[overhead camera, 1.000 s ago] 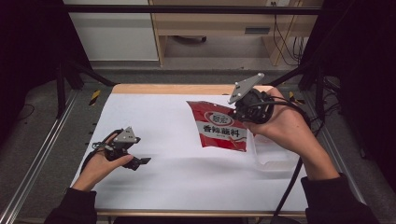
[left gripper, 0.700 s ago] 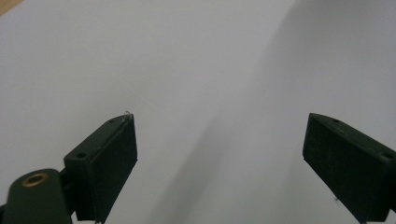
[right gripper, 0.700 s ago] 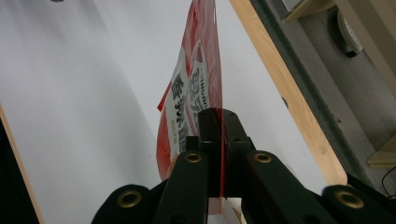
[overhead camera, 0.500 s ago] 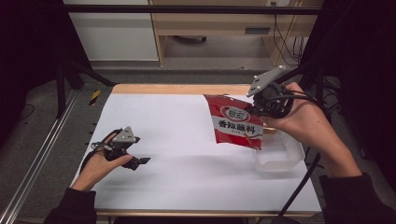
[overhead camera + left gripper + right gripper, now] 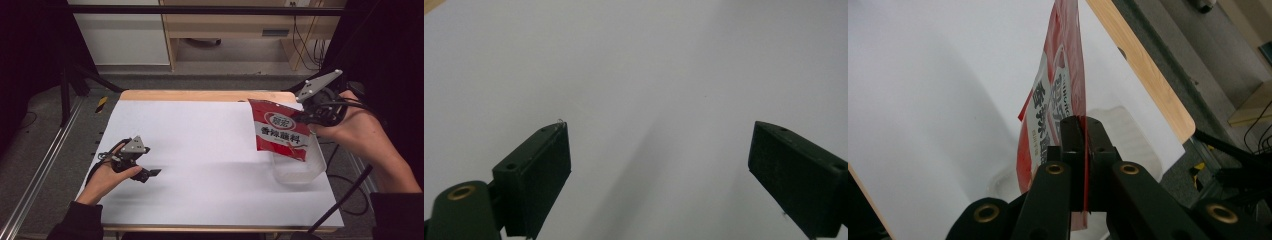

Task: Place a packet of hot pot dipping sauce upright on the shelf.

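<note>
The red sauce packet point(image 5: 279, 131) has swung rightward, now hanging upright, long axis vertical, directly above the clear plastic container point(image 5: 298, 168). Right gripper point(image 5: 306, 115) clamps its top edge; left gripper point(image 5: 150, 173) rests released on the desk point(image 5: 210, 150).

High view: fixed overhead, facing forward and down on the whole white-topped bench point(image 5: 210, 150). Left gripper view: very close, low over bare white bench point(image 5: 634, 60). Right gripper view: close, along a clamped red printed sachet point(image 5: 1058, 100); high view shares that sachet point(image 5: 280, 130).
</note>
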